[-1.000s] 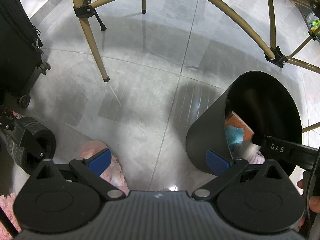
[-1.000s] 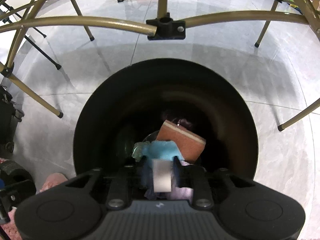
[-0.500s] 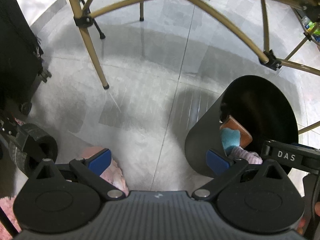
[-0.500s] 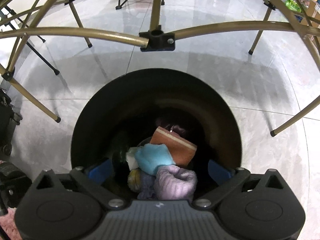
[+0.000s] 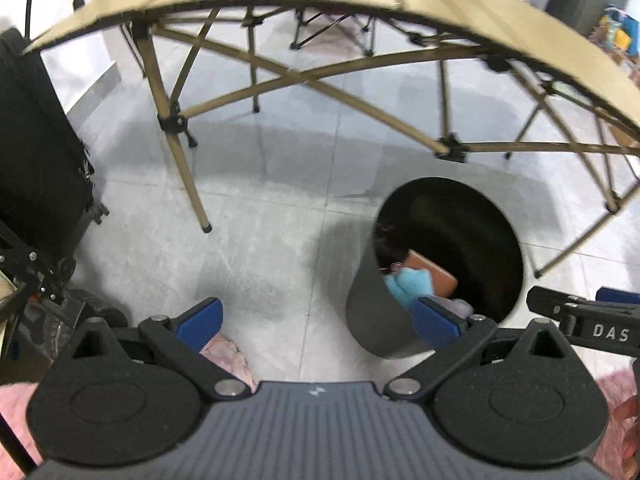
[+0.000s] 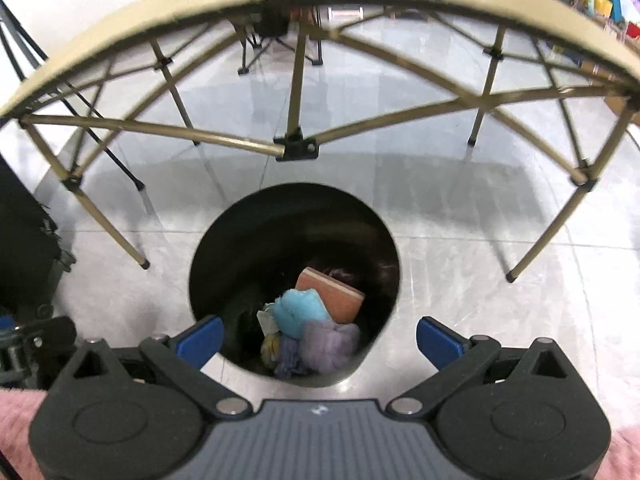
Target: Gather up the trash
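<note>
Here, bin (image 6: 208, 264): black, on the floor just before the surface's (image 6: 120, 40) near edge; holds sponge (image 6: 332, 294), blue wad (image 6: 300, 312), purple wad (image 6: 330, 342).
Right gripper (image 6: 318, 334): jaws fully spread, empty, above the bin.
Left gripper (image 5: 318, 316): wide apart, empty, beside the bin.
Risk: a low finger could clip the rim and tip the bin.
</note>
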`<move>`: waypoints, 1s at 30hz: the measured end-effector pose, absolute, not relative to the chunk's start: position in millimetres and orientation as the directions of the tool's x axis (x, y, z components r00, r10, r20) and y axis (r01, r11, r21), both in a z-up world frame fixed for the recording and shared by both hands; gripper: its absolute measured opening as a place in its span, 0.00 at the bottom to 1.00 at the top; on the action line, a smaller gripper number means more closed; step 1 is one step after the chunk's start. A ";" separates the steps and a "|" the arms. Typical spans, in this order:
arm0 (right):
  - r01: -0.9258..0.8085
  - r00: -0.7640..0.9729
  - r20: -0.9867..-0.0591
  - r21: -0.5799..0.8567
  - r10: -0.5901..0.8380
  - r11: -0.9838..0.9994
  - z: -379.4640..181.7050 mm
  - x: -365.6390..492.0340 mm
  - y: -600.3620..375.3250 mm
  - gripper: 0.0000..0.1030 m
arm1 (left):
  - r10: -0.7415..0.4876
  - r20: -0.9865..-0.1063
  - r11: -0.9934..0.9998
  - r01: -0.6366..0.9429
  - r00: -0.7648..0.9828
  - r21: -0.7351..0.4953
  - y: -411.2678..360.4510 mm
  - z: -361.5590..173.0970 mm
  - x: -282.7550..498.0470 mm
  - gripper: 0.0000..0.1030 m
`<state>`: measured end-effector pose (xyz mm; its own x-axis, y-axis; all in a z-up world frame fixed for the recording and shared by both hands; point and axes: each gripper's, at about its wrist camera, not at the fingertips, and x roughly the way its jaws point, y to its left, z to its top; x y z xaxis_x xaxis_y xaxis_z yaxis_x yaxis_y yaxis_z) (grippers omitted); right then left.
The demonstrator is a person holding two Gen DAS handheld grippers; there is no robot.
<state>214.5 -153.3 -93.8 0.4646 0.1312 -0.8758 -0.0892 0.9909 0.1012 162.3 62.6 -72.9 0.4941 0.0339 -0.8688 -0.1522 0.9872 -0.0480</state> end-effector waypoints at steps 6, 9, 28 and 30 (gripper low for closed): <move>-0.094 0.537 -0.832 0.107 0.141 0.990 -43.0 158.7 -174.3 1.00 | 0.008 -0.822 0.994 -0.091 0.570 -0.054 41.2 -30.1 115.6 1.00; -0.102 0.569 -0.809 0.110 0.149 0.989 -21.9 134.6 -181.5 1.00 | -0.003 -0.806 0.996 -0.067 0.592 -0.053 32.6 -14.4 94.9 1.00; -0.155 0.667 -0.720 0.116 0.191 0.981 35.6 65.0 -192.2 1.00 | -0.023 -0.751 0.998 -0.031 0.660 -0.057 14.4 25.7 38.0 1.00; -0.157 0.670 -0.717 0.117 0.193 0.981 37.2 63.7 -192.5 1.00 | -0.022 -0.750 0.998 -0.031 0.661 -0.056 14.4 26.5 37.7 1.00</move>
<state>63.7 -192.5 37.2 0.6702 0.1930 -0.7167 -0.1569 0.9806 0.1173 37.7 14.4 26.5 0.6613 -0.0215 -0.7498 -0.0305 0.9980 -0.0556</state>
